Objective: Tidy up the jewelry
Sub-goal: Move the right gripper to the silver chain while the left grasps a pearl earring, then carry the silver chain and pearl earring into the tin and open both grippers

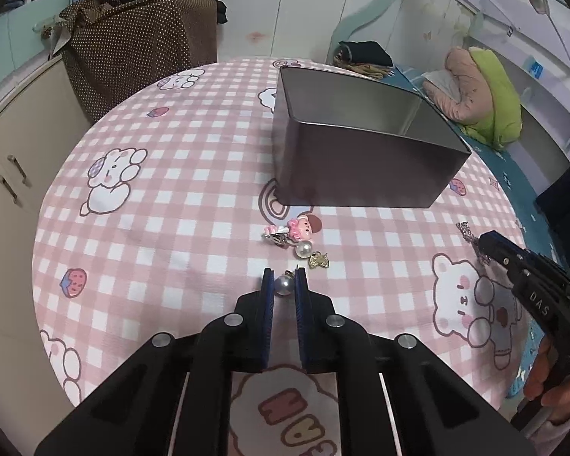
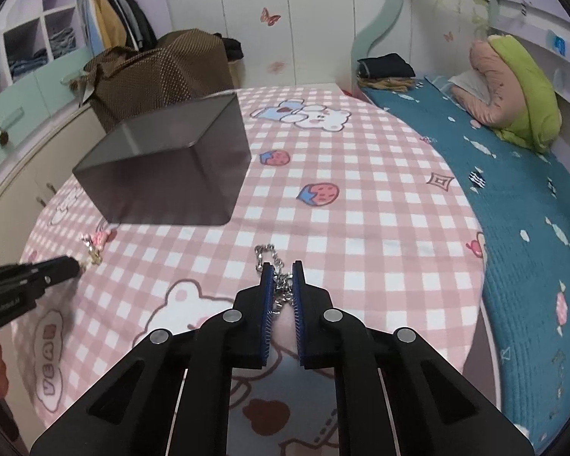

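- The left gripper (image 1: pixel 284 279) angles down at the pink checked tablecloth (image 1: pixel 193 174), its blue pads pinched on a pearl earring (image 1: pixel 284 285).
- The right gripper (image 2: pixel 283 275), tilted down likewise, has its jaws closed on a silver chain (image 2: pixel 273 266) lying on the cloth; a hand (image 1: pixel 547 380) holds it from behind.
- "DAS" is printed on the right gripper's side.
- More trinkets, a pink doll charm (image 1: pixel 304 227) among them, lie near the open metal tin (image 1: pixel 364 159).
- The cloth's cartoon lettering is only partly legible.

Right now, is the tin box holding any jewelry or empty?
Cannot tell. The tin box stands open-topped, and the inner walls that show are bare, but its floor is hidden.
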`<state>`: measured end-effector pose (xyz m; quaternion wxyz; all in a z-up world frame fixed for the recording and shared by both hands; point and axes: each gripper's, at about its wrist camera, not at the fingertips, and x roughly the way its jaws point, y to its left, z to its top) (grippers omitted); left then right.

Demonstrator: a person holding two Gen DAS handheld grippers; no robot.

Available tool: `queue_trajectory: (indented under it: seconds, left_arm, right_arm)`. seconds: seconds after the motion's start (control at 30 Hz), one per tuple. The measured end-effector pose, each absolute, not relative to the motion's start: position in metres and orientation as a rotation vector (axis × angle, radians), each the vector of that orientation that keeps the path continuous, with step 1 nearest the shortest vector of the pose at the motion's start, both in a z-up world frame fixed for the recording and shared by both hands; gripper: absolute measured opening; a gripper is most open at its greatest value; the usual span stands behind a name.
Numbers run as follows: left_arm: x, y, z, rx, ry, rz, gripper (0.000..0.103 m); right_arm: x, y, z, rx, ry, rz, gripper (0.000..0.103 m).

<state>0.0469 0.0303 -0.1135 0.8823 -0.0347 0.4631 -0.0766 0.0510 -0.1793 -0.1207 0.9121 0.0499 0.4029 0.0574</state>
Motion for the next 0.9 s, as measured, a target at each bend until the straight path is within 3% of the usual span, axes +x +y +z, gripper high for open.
queue_trajectory:
  seconds: [0.9]
  left_arm:
    - [0.056, 0.052, -0.061, -0.145, 0.855, -0.206, 0.009]
  right_arm:
    - [0.059, -0.198, -0.051, 0.145, 0.662, 0.085, 0.004]
